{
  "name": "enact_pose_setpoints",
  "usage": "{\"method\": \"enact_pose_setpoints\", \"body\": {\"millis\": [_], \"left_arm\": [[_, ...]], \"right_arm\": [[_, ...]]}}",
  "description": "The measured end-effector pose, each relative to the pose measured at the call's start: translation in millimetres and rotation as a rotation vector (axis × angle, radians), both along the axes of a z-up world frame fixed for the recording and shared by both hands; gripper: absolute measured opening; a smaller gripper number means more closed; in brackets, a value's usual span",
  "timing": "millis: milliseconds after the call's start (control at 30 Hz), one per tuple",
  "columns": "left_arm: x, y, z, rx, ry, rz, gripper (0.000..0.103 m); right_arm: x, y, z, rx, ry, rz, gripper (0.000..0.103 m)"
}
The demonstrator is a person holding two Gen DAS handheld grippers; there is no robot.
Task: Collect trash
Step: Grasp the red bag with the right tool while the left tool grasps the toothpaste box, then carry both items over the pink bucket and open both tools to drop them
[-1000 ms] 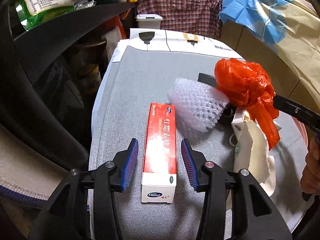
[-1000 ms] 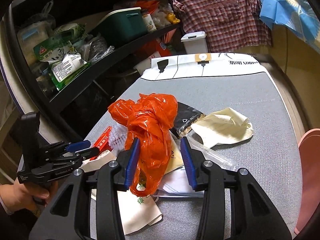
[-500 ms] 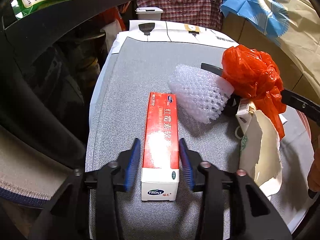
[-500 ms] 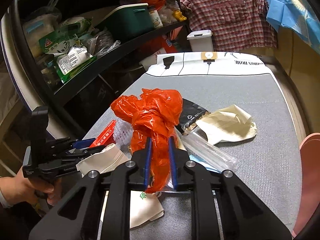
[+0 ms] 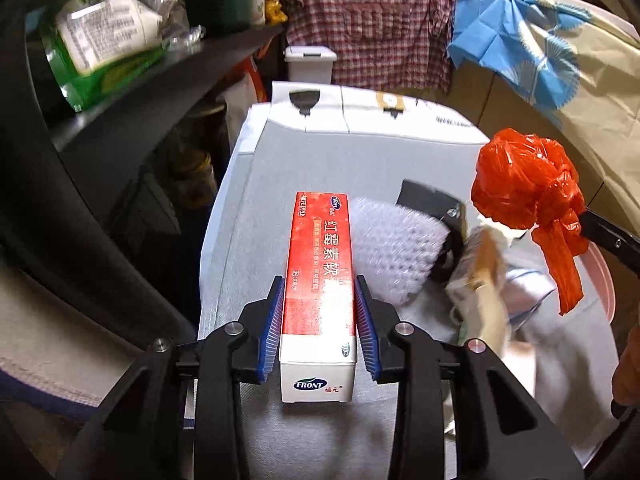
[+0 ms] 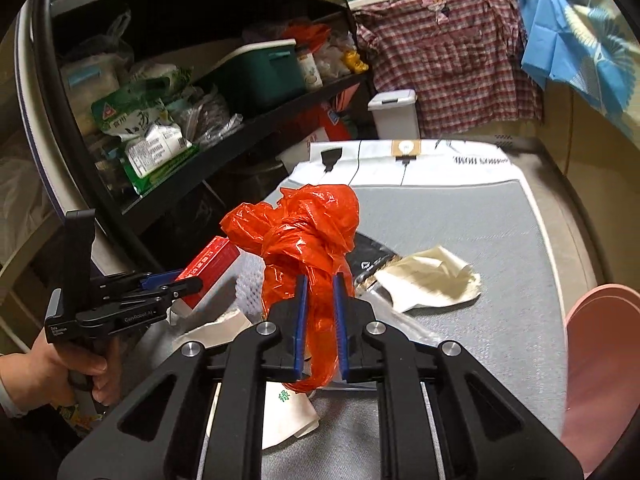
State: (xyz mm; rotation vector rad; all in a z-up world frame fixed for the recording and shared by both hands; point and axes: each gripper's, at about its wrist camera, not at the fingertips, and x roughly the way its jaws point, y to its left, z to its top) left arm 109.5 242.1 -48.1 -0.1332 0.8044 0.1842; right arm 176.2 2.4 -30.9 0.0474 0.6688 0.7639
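Your left gripper (image 5: 319,322) has its blue pads clamped on both long sides of the red box (image 5: 320,276), near the box's white "FRONT" end. The box points straight ahead along the fingers. Whether its near end touches the grey table (image 5: 304,168) I can't tell from the left wrist view. In the right wrist view the box (image 6: 210,266) sits tilted, far end up, in the left gripper (image 6: 176,284), with your left hand (image 6: 64,364) on the grip.

Your right gripper (image 6: 320,324) is pinched narrow on the twisted tail of the orange bag (image 6: 304,240). The bag's knotted bulk stands above the pads and a loop of it hangs below them. From the left wrist view the bag (image 5: 528,184) is up off the table, at the end of the right gripper's arm.

Loose on the table:
- white foam net (image 5: 390,256), just right of the box
- black pouch (image 6: 370,258), behind the bag
- cream paper bag (image 6: 430,278), touching the pouch
- printed paper (image 6: 288,416), under the right gripper

Pink bin (image 6: 600,376) at the right table edge. White lidded bin (image 6: 394,114) beyond the far end.
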Motion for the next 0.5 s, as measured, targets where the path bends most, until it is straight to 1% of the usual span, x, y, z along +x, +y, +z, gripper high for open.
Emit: {"method": "enact_pose_setpoints", "body": {"millis": [167, 500], "left_arm": [[-4.9, -12.9, 17.3, 0.01, -0.051, -0.01, 0.034], [-15.3, -43.4, 46.1, 0.015, -0.126, -0.033, 0.034]], "right_arm": [[-6.3, -12.4, 10.8, 0.009, -0.031, -0.025, 0.013], [-19.8, -36.4, 29.1, 0.027, -0.078, -0.072, 0.013]]}}
